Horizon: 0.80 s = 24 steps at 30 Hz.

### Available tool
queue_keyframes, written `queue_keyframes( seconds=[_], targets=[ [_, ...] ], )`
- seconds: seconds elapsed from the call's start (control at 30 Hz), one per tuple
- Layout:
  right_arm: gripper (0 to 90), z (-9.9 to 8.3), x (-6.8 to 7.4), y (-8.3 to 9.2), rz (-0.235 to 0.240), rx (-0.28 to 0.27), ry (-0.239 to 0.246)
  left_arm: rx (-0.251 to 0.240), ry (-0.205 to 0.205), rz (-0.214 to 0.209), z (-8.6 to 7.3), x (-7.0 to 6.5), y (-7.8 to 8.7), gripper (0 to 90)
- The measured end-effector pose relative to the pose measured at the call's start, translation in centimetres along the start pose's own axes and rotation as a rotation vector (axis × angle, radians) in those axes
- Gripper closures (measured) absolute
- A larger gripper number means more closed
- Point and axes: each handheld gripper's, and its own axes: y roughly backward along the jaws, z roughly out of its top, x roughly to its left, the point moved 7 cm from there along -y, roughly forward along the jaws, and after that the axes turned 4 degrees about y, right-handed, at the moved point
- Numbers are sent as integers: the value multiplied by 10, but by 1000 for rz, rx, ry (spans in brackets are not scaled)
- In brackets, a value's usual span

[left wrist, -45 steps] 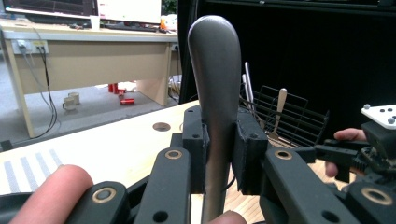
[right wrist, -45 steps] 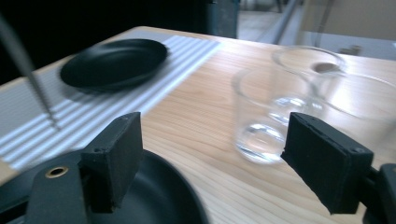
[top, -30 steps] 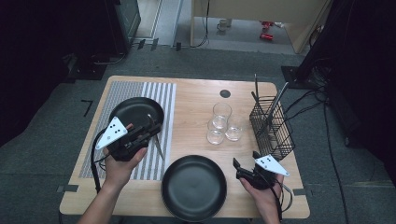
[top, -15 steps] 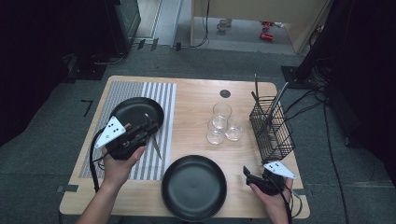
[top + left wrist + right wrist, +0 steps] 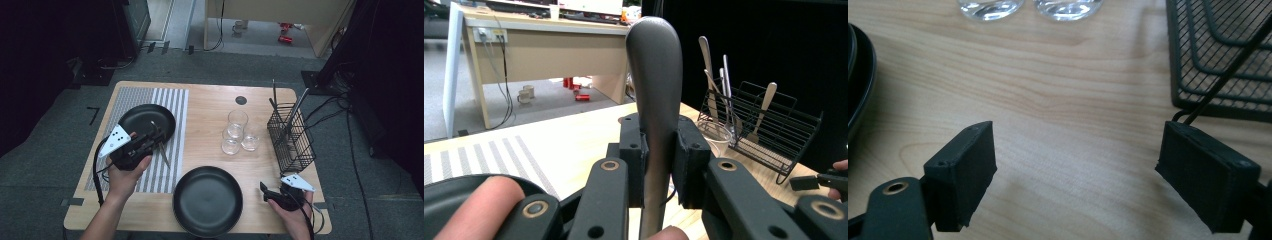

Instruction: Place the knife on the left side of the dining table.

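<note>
Left gripper (image 5: 659, 165): black jaws clenched on the smooth grey metal utensil handle (image 5: 655, 90), above the striped mat (image 5: 165, 135).
Right gripper (image 5: 1078, 175): jaws released, over the pale wooden table (image 5: 1058, 95).
Nearby: round black plate (image 5: 207, 200), black wire basket (image 5: 290, 140).

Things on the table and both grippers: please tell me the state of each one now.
left gripper: shut on a grey utensil handle, held upright.
right gripper: open, nothing between the jaws, low over the table.
near black plate: empty, flat on the wood.
far black plate: on the striped mat.
three glasses: upright, empty.
wire basket: upright, holding utensils.
</note>
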Motion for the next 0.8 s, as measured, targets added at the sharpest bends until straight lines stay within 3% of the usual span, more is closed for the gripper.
queue_keyframes(
  seconds=[0.23, 0.4, 0.8],
  targets=[
    [144, -2, 5, -4, 10, 46, 18, -2, -1, 0, 0, 1, 0, 785],
    [133, -4, 8, -7, -16, 86, 58, 4, 2, 2, -3, 1, -5, 785],
    [128, -4, 9, -8, -15, 89, 63, 27, 11, -2, -15, 2, -14, 785]
  ],
)
